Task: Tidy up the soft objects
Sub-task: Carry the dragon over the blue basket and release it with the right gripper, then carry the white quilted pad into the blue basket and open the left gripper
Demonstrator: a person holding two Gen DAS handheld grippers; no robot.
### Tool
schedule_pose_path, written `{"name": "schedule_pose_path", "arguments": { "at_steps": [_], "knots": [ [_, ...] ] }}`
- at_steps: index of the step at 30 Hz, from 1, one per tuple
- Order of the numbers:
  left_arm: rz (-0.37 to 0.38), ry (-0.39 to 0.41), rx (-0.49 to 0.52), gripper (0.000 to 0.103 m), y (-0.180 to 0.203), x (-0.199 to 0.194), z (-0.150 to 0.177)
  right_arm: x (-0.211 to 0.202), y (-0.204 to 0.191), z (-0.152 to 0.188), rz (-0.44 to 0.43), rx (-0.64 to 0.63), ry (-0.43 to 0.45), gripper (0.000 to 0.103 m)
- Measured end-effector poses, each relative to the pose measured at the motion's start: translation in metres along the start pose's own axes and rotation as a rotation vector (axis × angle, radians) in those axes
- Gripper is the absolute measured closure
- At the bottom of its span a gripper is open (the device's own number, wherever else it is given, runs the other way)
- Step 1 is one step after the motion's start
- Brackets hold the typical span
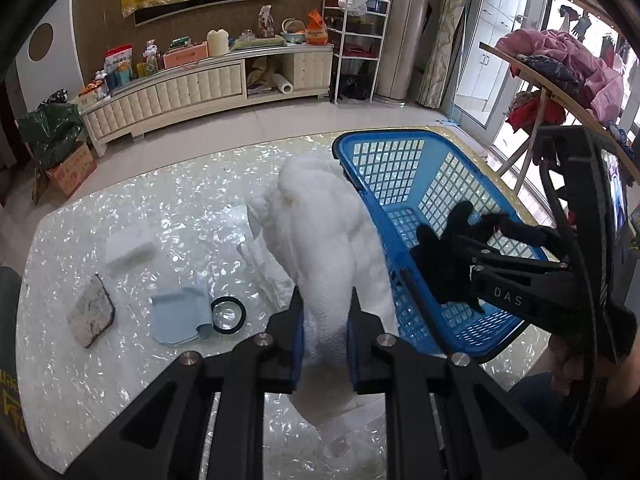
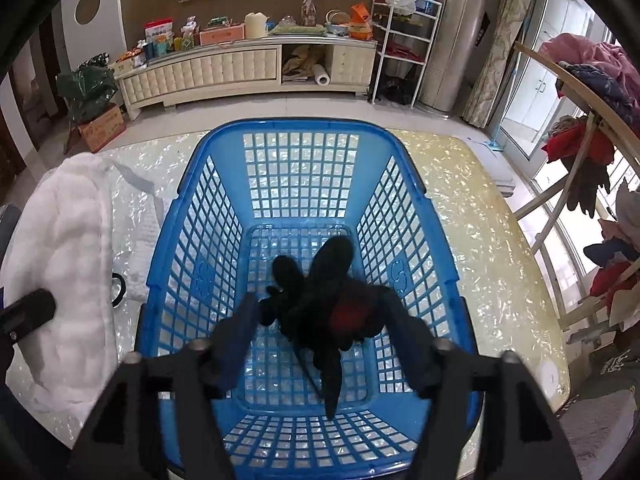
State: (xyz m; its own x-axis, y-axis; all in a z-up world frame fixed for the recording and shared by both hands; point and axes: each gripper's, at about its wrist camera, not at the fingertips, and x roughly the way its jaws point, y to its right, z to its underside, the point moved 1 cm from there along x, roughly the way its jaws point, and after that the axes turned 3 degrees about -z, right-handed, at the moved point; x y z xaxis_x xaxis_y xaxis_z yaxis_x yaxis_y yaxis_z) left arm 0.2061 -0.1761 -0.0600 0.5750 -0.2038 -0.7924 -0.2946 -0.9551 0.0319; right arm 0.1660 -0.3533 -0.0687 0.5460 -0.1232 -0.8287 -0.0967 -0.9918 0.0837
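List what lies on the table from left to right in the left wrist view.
Grey stone-patterned pad → white foam block → light blue cloth → black ring → white towel, held in the left gripper → blue basket with the black cloth inside.

the left gripper (image 1: 324,316) is black with blue pads, closed on a fluffy white towel (image 1: 328,232). right of it, a bright blue basket (image 2: 300,136) with grid-pattern walls holds a black glove (image 2: 320,300) showing a red patch, between the black fingers of the right gripper (image 2: 320,332). left of the left gripper lie a pale blue cloth (image 1: 180,316) and a speckled grey sponge (image 1: 90,312) on the pearly white, shimmering table (image 1: 120,380).
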Motion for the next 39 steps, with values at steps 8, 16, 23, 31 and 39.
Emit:
{"name": "schedule_pose_path", "arguments": {
  "at_steps": [8,16,23,31,39],
  "knots": [
    [0.001,0.014,-0.011,0.088,-0.002,-0.015,0.003,-0.018,0.001,-0.003,0.004,0.001,0.053,0.002],
    [0.001,0.045,-0.04,0.088,-0.014,-0.035,0.006,-0.039,-0.009,0.001,0.006,0.004,0.096,0.0],
    [0.025,0.066,-0.039,0.087,-0.014,-0.052,0.006,-0.06,-0.013,0.005,-0.042,0.015,0.134,0.0],
    [0.038,0.091,0.005,0.087,0.007,-0.065,0.002,-0.083,-0.004,0.018,-0.06,0.023,0.189,0.0],
    [0.071,0.106,0.077,0.087,0.04,-0.061,-0.014,-0.087,0.023,0.028,-0.032,0.077,0.208,0.0]
  ]
}}
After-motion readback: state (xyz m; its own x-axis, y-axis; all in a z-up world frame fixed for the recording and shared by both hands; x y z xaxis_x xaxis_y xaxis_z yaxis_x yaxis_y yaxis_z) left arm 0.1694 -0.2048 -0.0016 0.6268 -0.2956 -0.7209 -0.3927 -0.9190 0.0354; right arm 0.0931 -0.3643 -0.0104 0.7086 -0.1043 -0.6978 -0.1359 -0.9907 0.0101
